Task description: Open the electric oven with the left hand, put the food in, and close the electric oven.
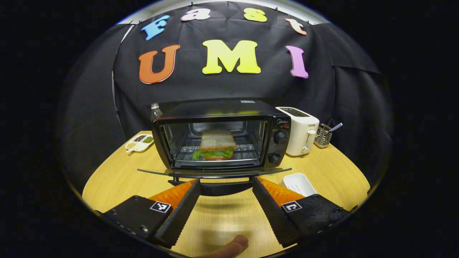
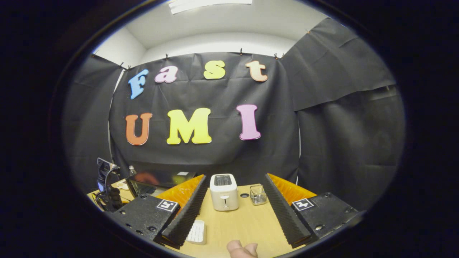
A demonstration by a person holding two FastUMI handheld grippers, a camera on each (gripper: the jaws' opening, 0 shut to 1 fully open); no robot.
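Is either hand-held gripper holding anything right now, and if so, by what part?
Nothing is held. The left hand-held gripper is open in front of the oven door; the right hand-held gripper is open, facing the toaster.

The left gripper view is sitting low over the wooden table [image 1: 118, 179], facing straight into the open oven [image 1: 222, 136] from close by. The right gripper view is looking from farther back and tilting upward toward the booth wall and ceiling. Both views are sharing the white toaster [image 2: 223, 192], the oven and the tabletop.
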